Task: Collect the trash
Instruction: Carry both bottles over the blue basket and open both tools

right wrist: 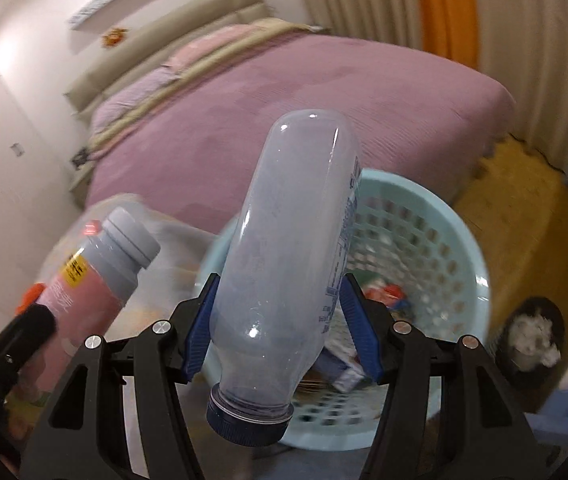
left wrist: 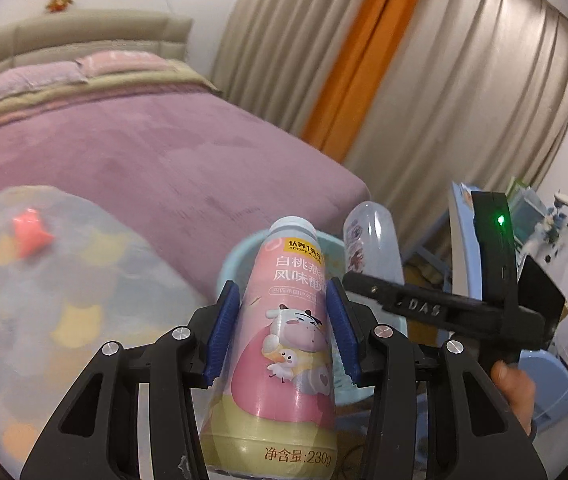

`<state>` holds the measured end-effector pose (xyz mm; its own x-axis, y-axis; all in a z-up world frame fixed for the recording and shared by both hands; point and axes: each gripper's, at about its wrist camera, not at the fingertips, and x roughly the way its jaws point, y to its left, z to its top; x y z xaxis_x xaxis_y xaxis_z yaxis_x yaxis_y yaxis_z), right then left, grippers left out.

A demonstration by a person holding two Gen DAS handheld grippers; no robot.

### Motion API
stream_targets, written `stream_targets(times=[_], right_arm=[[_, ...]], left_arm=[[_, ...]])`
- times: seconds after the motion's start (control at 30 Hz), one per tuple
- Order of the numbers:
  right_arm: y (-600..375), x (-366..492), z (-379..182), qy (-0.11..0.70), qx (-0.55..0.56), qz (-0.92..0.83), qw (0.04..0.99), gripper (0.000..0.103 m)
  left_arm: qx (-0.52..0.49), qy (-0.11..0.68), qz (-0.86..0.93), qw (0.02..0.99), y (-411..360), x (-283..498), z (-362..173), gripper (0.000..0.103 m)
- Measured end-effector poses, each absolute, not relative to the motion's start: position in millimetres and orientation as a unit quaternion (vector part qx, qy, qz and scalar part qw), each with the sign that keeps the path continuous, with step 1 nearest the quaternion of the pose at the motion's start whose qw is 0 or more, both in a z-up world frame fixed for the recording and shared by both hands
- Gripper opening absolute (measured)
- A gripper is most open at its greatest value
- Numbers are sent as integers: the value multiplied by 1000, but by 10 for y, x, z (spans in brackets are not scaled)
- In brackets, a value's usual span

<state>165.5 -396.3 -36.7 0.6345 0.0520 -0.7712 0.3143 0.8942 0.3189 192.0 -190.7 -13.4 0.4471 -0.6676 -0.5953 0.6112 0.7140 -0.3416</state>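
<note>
My left gripper (left wrist: 281,328) is shut on a pink yogurt drink bottle (left wrist: 284,344) with a cow picture and a pale blue cap, held upright; it also shows in the right wrist view (right wrist: 83,288). My right gripper (right wrist: 279,320) is shut on a clear empty plastic bottle (right wrist: 288,264) with a dark blue cap, held cap-down. That bottle shows in the left wrist view (left wrist: 372,244) too. Both bottles are held above or just beside a light blue perforated basket (right wrist: 444,240) on the floor, which holds several wrappers. The basket rim (left wrist: 239,256) shows behind the pink bottle.
A bed with a purple cover (left wrist: 155,152) fills the background. A patterned blanket (left wrist: 63,280) with a small red wrapper (left wrist: 29,232) lies at the left. A dark bin with white paper (right wrist: 534,340) stands right of the basket. Curtains (left wrist: 464,80) hang behind.
</note>
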Motion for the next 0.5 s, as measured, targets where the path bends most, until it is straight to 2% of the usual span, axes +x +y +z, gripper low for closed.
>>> stream_targets(times=[0.33,0.5], right_arm=[[-4461,1674,-873,469,230,-111,846,57],[-4445,1703,-982,473,229,-118,843,57]], left_arm=[[-28,421,-382,822,-2466,2141,-595,43],[-46,422,-382,821,-2401,2177,-580,59]])
